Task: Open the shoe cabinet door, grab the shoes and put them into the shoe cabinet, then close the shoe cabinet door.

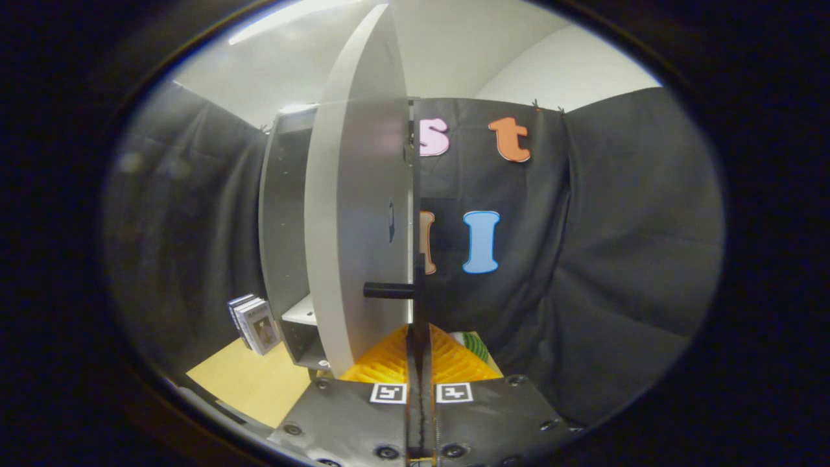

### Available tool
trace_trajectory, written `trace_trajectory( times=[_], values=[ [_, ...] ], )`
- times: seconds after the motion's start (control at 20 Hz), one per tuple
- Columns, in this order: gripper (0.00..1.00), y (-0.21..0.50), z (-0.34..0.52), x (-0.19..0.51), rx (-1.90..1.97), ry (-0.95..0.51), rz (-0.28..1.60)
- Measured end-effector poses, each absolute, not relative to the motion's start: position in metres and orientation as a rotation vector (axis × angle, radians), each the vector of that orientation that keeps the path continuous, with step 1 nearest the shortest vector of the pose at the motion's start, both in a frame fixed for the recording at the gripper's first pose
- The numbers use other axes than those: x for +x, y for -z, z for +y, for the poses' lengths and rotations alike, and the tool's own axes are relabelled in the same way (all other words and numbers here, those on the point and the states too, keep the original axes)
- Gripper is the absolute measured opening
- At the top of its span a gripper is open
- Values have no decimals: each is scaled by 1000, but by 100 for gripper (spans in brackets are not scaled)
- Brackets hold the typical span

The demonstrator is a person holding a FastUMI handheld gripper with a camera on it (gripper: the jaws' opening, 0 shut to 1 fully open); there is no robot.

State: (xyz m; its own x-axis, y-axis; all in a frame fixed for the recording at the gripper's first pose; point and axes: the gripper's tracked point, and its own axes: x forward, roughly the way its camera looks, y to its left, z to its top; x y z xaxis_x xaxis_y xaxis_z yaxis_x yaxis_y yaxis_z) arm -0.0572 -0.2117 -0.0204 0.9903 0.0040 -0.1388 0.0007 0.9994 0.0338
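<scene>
Hand-held gripper (420, 353) clamped on cabinet door (360, 227) edge

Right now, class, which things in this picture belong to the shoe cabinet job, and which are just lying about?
Belonging to the job:
- cabinet door, swung open, edge-on between the fingers
- door handle
- shoe cabinet, with a shelf inside
- gripper, fingers closed on the door's edge

Just lying about:
- books standing beside the cabinet
- green striped thing, too hidden to name

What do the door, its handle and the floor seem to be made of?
Door: probably laminated board, smooth matte pale grey, thin dark edge clamped between the tool's fingers. Handle: a dark matte bar, metal or plastic, can't tell. Floor: light tan, flat, likely wood-look board.
</scene>
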Motion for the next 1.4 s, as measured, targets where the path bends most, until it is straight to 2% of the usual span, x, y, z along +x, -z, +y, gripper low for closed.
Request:
trace_trajectory(
  times=[0.55, 0.95, 1.2, 1.4],
  values=[
    [3, 33, -238, -58, 100, -119, 189],
    [2, 30, -236, -112, 25, -19, 163],
    [2, 41, -180, -143, -26, -28, 168],
    [3, 68, -118, -142, -23, -50, 214]
  ],
)
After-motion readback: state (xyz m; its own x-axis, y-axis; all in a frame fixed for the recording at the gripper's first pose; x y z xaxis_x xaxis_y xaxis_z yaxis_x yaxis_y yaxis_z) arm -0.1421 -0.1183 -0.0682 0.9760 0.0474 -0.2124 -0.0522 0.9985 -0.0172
